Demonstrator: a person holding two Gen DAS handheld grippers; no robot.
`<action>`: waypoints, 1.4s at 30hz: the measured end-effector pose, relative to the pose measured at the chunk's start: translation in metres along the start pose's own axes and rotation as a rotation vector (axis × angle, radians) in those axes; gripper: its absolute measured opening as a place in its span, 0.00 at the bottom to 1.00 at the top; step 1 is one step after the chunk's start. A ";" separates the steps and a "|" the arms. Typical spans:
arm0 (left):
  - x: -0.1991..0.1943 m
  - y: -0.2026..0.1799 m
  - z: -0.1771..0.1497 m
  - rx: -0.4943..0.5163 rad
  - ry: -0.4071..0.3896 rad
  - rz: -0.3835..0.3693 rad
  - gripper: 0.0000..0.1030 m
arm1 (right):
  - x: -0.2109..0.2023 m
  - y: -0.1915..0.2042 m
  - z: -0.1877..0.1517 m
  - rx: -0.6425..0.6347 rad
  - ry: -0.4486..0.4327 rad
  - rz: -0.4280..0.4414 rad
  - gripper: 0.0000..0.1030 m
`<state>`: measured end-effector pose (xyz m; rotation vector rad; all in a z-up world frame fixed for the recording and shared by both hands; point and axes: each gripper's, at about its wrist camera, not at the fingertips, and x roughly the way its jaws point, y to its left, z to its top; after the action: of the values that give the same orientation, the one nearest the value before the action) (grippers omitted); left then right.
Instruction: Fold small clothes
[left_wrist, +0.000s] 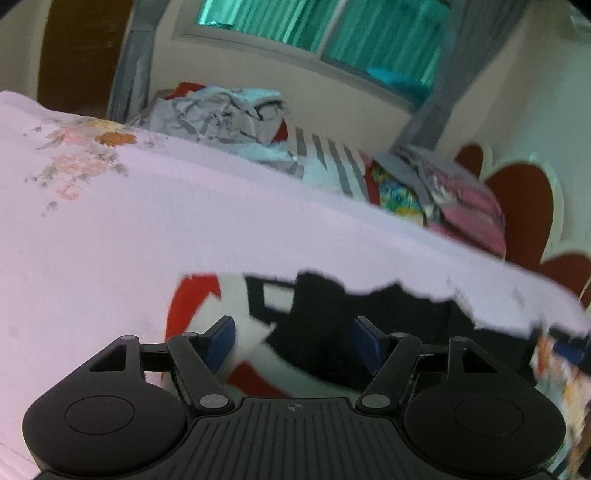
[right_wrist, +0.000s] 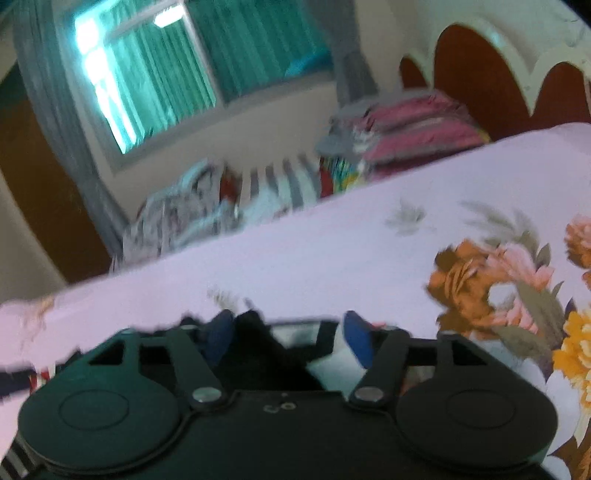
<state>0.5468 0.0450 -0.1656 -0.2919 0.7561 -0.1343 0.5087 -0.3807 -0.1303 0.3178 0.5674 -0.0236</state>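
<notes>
The bed (left_wrist: 184, 236) is the biggest thing here, and it has a pale pink sheet (right_wrist: 314, 266) with flowers (right_wrist: 491, 280) on it. A red and cream headboard (left_wrist: 524, 199) stands at one end of the bed. A window (left_wrist: 332, 33) with green curtains (right_wrist: 166, 74) is in the wall behind the bed. At the far edge of the bed lies a heap of loose clothes (left_wrist: 229, 114), grey, white and striped. Next to that heap, close to the headboard, sits a stack of folded clothes (left_wrist: 461, 195), pink on top.

The small piece of clothing (left_wrist: 280, 314) lies on the near side of the bed. It is black, white and red.

The left hand-held gripper (left_wrist: 293, 334) is spread wide, just over the small piece of clothing. Its blue fingers (left_wrist: 221, 341) do not pinch the cloth. The right hand-held gripper (right_wrist: 288, 336) is spread wide too, over the other end of the same cloth, and nothing is pinched between its fingers (right_wrist: 356, 339). The pictures are blurry.
</notes>
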 end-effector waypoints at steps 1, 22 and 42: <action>0.002 0.000 -0.002 0.011 0.010 0.006 0.66 | 0.004 0.002 0.000 -0.022 0.027 0.000 0.68; -0.018 0.000 -0.039 0.117 -0.019 0.048 0.06 | 0.025 0.018 -0.023 -0.173 0.171 -0.029 0.07; -0.063 -0.013 -0.047 0.146 -0.074 0.059 0.08 | -0.035 0.050 -0.045 -0.235 0.115 0.013 0.24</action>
<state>0.4684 0.0362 -0.1528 -0.1353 0.6768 -0.1219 0.4611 -0.3220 -0.1330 0.0946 0.6754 0.0742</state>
